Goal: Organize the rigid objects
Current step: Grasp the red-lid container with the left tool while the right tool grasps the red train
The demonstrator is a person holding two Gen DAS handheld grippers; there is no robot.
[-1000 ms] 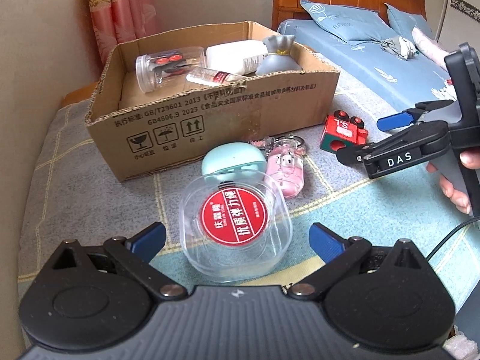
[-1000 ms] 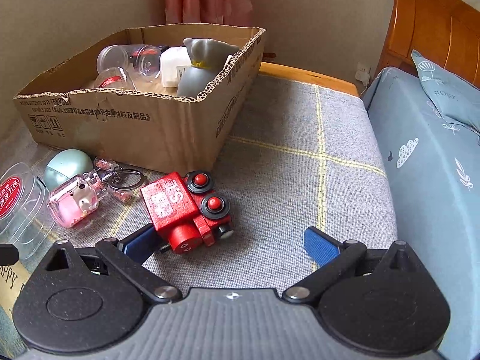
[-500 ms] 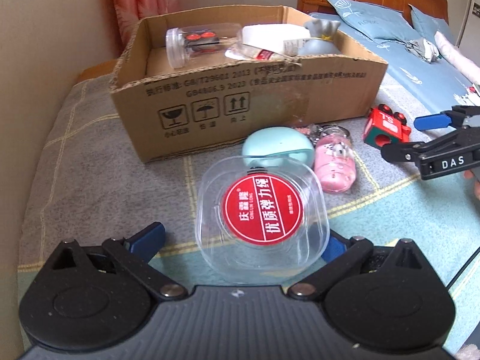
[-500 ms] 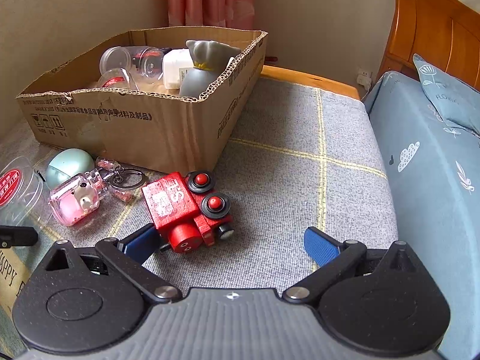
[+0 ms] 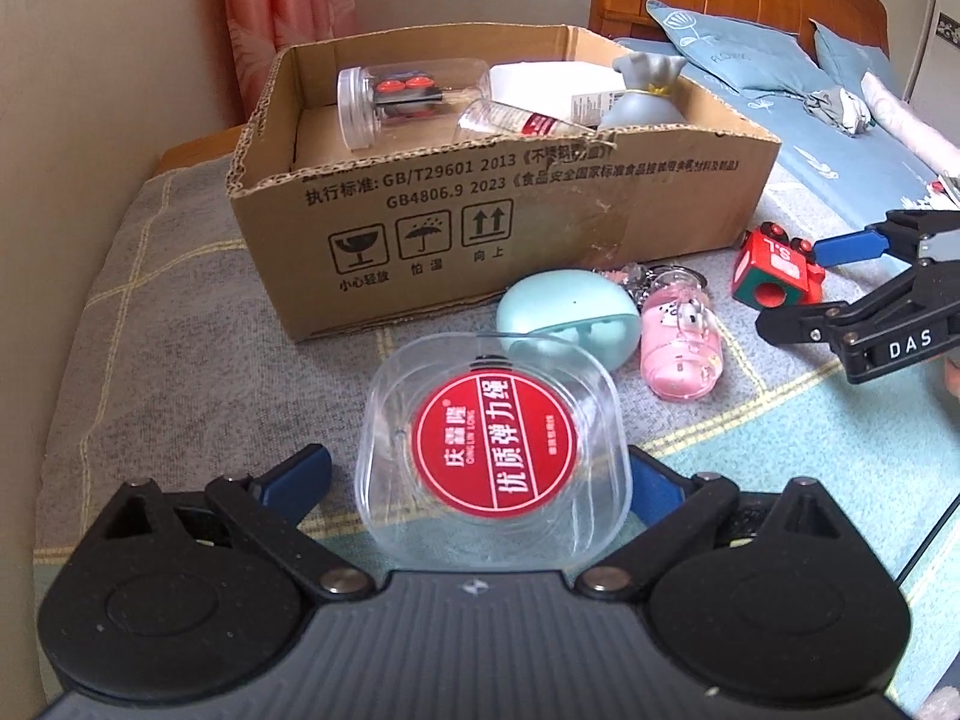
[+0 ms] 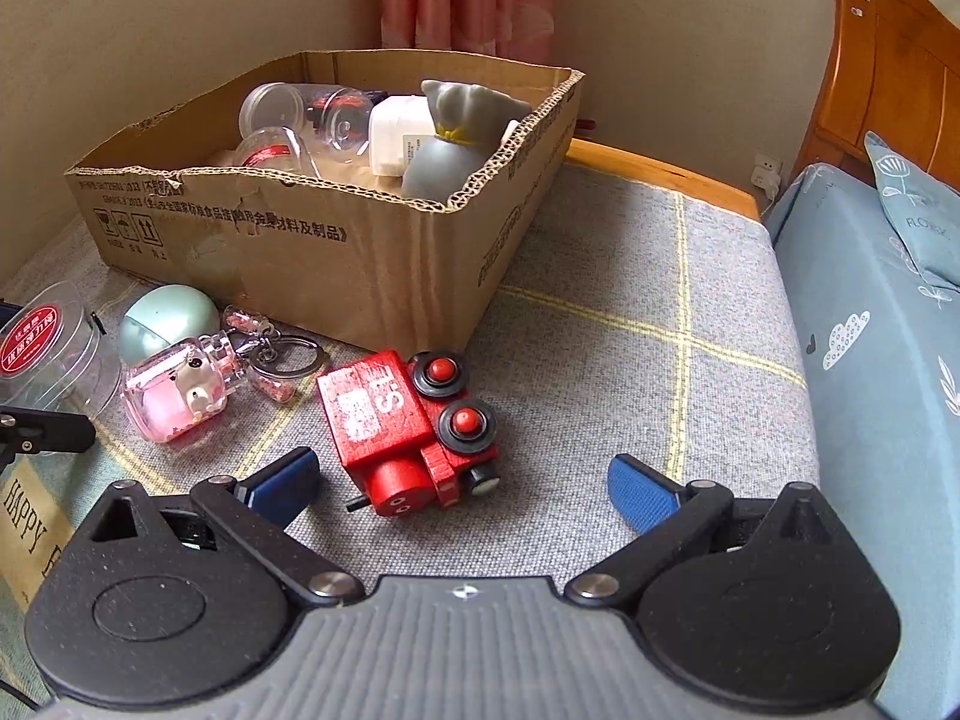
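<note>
Two claws are mine. My left claw [image 5: 480, 474] straddles a clear, rounded-square plastic box [image 5: 492, 450] with a glossy red round label in white Chinese characters; its jaws have just been narrowing, the left pad plainly off the box, the right hidden behind it. My right claw [image 6: 462, 480] gapes wide around a red wooden toy train [image 6: 408, 420], not touching it. Behind sits a corrugated cardboard carton [image 5: 510, 210] printed "GB4806.9 2023".
</note>
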